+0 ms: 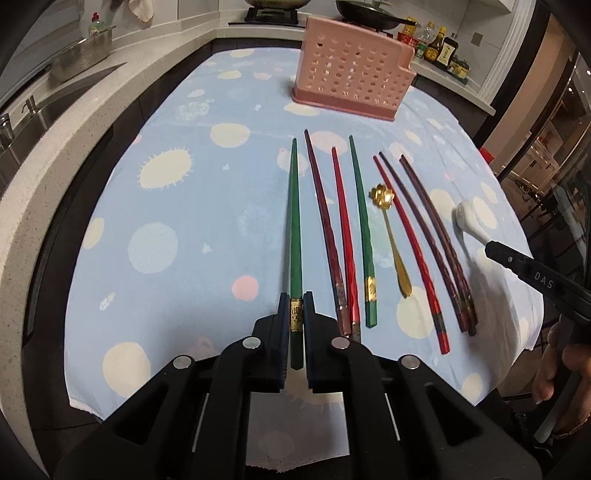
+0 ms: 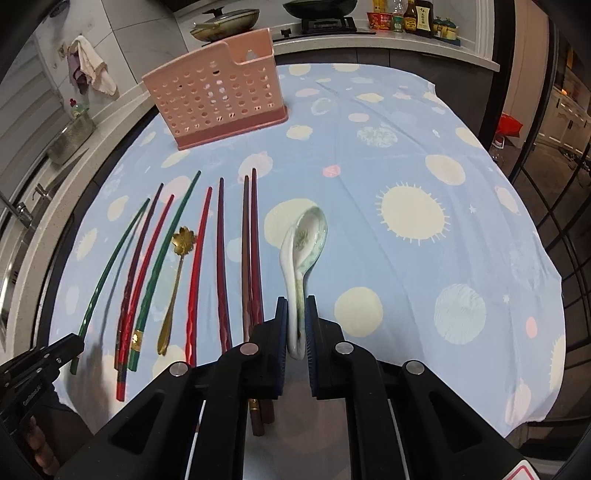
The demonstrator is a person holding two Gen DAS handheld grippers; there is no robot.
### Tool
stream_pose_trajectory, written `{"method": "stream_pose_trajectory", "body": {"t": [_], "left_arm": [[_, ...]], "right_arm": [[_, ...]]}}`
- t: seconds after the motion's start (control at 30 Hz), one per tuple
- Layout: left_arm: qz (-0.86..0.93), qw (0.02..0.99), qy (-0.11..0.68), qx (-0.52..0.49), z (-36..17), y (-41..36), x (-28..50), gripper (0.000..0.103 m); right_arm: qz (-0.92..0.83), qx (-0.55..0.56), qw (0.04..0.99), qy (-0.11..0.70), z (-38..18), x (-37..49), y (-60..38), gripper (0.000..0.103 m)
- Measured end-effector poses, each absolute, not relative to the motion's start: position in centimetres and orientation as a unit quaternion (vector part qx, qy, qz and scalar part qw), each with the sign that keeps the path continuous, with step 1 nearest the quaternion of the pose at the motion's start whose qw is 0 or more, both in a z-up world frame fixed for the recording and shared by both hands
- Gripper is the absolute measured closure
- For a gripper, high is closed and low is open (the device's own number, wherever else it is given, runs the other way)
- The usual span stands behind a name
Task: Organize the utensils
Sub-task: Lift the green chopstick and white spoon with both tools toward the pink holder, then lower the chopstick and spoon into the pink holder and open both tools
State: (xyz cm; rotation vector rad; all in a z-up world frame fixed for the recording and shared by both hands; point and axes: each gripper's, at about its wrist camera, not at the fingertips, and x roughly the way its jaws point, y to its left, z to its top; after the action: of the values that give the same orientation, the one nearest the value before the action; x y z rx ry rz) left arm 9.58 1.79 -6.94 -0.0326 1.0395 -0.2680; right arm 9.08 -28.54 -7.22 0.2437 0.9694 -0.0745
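The left gripper (image 1: 294,301) is clamped on the thick end of a green chopstick (image 1: 294,221), its gold band sitting between the pads, the thin end pointing away toward the pink holder (image 1: 351,74). The right gripper (image 2: 296,306) is closed on the handle of a white ceramic spoon (image 2: 304,243), whose bowl points away from the camera over the cloth (image 2: 406,155).

Between the two held pieces, the other utensils lie in a row on the cloth-covered worktop, roughly parallel, thick ends toward the person: a dark red chopstick (image 1: 325,229), a bright red one (image 1: 345,236), a second green chopstick (image 1: 364,229), a gold spoon (image 1: 391,236) with a flower-shaped bowl, another red chopstick (image 1: 410,251) and a dark pair (image 1: 436,240) lying close together.

The pink holder stands upright at the far side of the cloth, well apart from the row; its wall is full of round holes. The cloth is light blue with pale circles and sun shapes. Beyond it a counter carries a sink (image 1: 55,103), a stove with pans (image 2: 225,22) and sauce bottles (image 1: 439,48). A hand (image 1: 557,373) shows at the right edge of the left wrist view.
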Motion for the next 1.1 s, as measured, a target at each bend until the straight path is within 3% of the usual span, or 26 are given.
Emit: {"method": "stream_pose_trajectory", "body": {"t": [0.67,1.1], "left_arm": [[-0.124,0.959,0.253,-0.030,13.9,1.9,21.4,0.097],[-0.149,0.974,0.165,-0.044,21.3,-2.4,30.8,0.096]], "right_arm": [[0.018,0.144,0.927,0.347,5.0,18.4,-30.6,0.098],[0.038,0.154,0.942,0.297,9.8,30.0,-30.5,0.098]]}}
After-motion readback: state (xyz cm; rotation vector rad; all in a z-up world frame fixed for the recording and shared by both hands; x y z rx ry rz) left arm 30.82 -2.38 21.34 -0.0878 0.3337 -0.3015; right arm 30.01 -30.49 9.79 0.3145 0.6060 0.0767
